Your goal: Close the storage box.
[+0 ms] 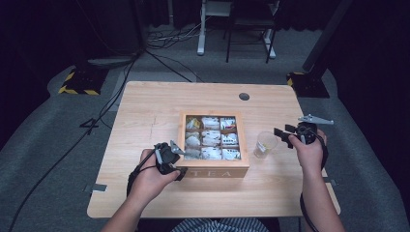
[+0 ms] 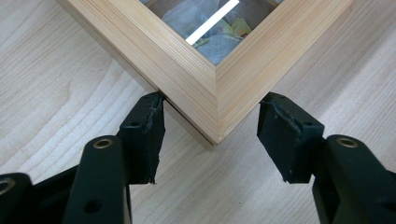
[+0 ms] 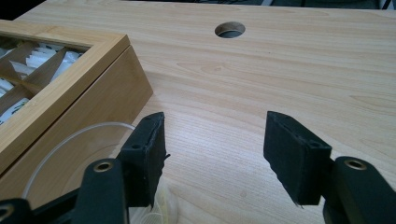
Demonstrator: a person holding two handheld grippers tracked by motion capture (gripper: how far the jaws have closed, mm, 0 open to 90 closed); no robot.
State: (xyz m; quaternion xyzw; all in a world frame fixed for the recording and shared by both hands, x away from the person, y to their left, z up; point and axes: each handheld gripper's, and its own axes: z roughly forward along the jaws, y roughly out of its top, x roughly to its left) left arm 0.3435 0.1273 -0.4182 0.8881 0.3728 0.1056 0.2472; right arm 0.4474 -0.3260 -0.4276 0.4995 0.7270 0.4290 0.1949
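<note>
A wooden tea box (image 1: 213, 170) marked TEA stands in the middle of the table, its glass lid over several compartments of tea bags (image 1: 211, 138). My left gripper (image 1: 178, 162) is open at the box's near left corner (image 2: 212, 100), one jaw on each side of that corner and the left fingertip (image 2: 147, 121) touching the lid's edge. A clear plastic cup (image 1: 265, 144) with something yellowish in it stands just right of the box. My right gripper (image 1: 284, 135) is open beside the cup, and the cup's rim (image 3: 70, 140) shows at the lower left in the right gripper view.
A round cable hole (image 1: 244, 96) sits near the table's far edge. Bare tabletop (image 1: 140, 116) lies left of the box and behind it. Cables and stand legs (image 1: 203, 29) cover the floor beyond the table.
</note>
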